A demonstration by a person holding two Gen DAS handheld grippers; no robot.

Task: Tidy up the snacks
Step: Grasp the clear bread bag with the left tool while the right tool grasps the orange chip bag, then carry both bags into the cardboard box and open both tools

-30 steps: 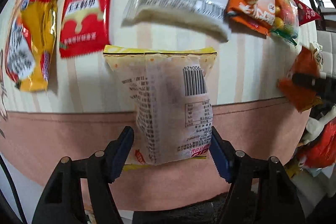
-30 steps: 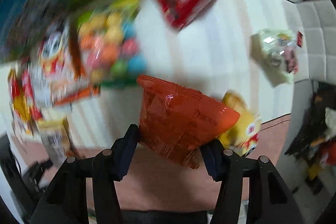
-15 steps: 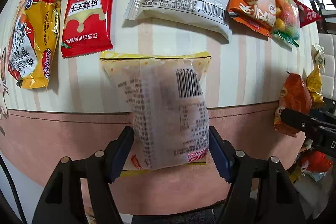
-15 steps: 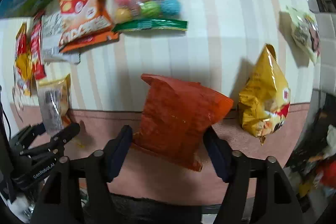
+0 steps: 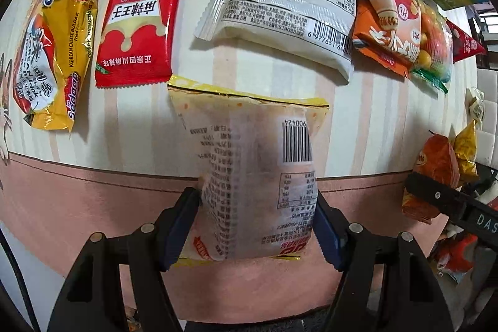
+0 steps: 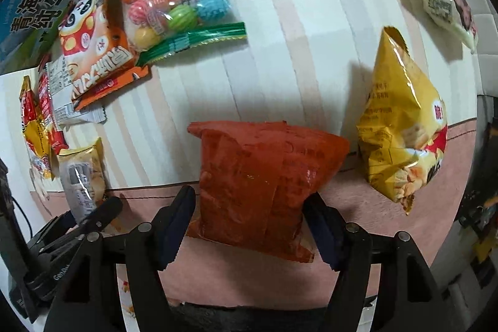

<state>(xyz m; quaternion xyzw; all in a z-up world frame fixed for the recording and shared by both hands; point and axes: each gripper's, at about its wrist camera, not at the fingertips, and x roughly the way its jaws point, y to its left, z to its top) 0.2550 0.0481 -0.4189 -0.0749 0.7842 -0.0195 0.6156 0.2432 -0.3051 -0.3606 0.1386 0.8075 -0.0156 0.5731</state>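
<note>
My left gripper [image 5: 256, 226] is shut on a pale yellow-edged snack packet [image 5: 258, 164] with a barcode, held over the near edge of the striped tablecloth [image 5: 140, 120]. My right gripper [image 6: 249, 226] is shut on an orange-red snack bag [image 6: 258, 176] near the table's pink border. The orange-red bag also shows at the right of the left wrist view [image 5: 435, 173]. The pale packet and left gripper show at the left of the right wrist view [image 6: 81, 179].
A row of snacks lies at the back: a yellow noodle pack [image 5: 53, 45], a red sachet [image 5: 140, 8], a white packet [image 5: 289, 11], an orange panda bag [image 5: 386, 14], a candy bag [image 6: 174, 2]. A yellow chip bag [image 6: 401, 129] stands right of the orange-red bag.
The right gripper has swung down and steadied, bringing the orange-red bag low over the pink border beside the yellow chip bag. The left gripper holds its packet almost still, tilted slightly.
</note>
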